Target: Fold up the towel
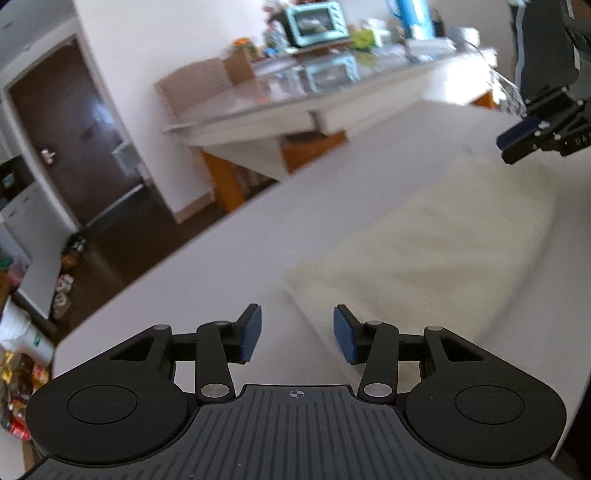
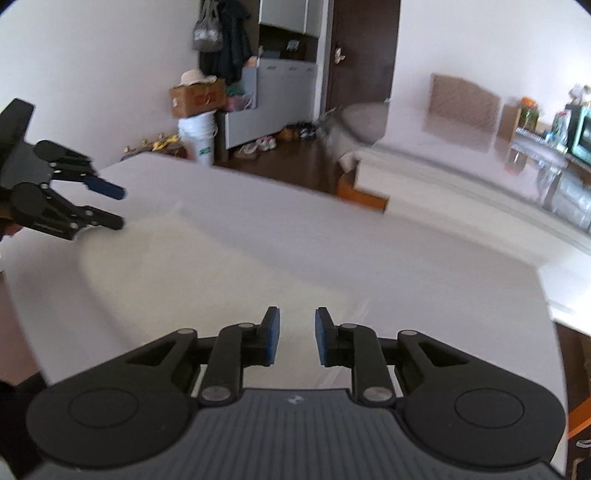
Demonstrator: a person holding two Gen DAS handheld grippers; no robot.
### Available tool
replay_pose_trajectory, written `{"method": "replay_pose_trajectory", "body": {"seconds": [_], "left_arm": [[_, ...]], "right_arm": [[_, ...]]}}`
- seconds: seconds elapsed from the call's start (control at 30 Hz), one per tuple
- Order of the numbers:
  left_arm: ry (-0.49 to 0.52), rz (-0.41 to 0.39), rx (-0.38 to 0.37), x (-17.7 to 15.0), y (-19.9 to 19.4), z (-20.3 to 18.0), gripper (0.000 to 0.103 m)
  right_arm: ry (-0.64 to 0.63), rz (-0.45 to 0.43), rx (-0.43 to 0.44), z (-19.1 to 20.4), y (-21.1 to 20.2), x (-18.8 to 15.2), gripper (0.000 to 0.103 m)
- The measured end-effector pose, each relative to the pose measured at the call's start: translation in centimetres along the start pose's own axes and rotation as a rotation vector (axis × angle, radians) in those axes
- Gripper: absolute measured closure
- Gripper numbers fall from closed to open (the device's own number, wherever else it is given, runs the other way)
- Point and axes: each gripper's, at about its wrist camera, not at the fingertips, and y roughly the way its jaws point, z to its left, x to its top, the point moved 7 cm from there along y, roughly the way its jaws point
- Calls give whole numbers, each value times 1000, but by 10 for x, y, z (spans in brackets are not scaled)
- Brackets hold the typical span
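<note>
My left gripper is matte black with dark blue pads and a grey ribbed body, and my right gripper wears the same black, blue and ribbed grey. The towel under them is plain cream with no pattern, lying on a pale, plain white worktop. Beyond it I see a teal toaster oven, a dark brown door and dark brown flooring.

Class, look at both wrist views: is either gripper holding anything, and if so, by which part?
Nothing is held. The left gripper and right gripper both stand open with empty gaps, above the cream towel lying on the white table.
</note>
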Motion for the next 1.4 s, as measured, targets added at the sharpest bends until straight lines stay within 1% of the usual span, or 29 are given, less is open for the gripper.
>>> {"method": "replay_pose_trajectory", "body": {"seconds": [0.1, 0.17, 0.23, 0.3, 0.43, 0.57, 0.63, 0.73, 0.87, 0.93, 0.97, 1.03, 1.07, 1.1, 1.13, 1.2, 1.27, 1.4], "left_arm": [[2, 2, 1, -4, -6, -7, 57], [9, 9, 0, -7, -10, -13, 57], [18, 13, -9, -9, -17, -22, 57], [39, 20, -37, -12, -28, -38, 57], [68, 18, -98, -13, -48, -73, 57], [94, 12, -130, -9, -58, -103, 57], [99, 8, -139, -7, -59, -112, 57], [95, 0, -173, -2, -61, -131, 57], [91, -12, -204, 2, -59, -143, 57], [88, -16, -216, 5, -58, -147, 57], [86, -21, -223, 5, -59, -147, 57], [78, -35, -213, 4, -66, -141, 55], [73, -38, -200, 2, -70, -135, 53], [66, -41, -168, -1, -71, -123, 51], [61, -40, -139, -4, -71, -112, 49], [55, -33, -105, -8, -69, -97, 49], [45, -26, -74, -13, -64, -83, 48], [49, -22, -66, -21, -60, -72, 47]], "right_arm": [[25, 33, -11, 2, -2, -16, 81], [4, 49, -31, 1, -2, -22, 81], [-15, 42, -45, -2, -1, -20, 81], [-46, 38, -68, -5, 4, -18, 80], [-142, 29, -113, -20, 29, 1, 80], [-202, 29, -105, -23, 53, 18, 80], [-236, 29, -91, -21, 66, 28, 82], [-274, 26, -75, -17, 82, 40, 82], [-302, 14, -46, -11, 96, 52, 82], [-296, 12, -46, -12, 97, 54, 81], [-279, 1, -46, -14, 91, 56, 81], [-252, -29, -28, -12, 72, 56, 77], [-248, -46, -12, -8, 58, 53, 71], [-249, -60, 1, -2, 46, 49, 66], [-254, -75, 26, 7, 29, 43, 56], [-286, -103, 98, 34, -5, 22, 54], [-324, -109, 153, 59, -28, 2, 54], [-392, -106, 199, 104, -61, -37, 54]]}}
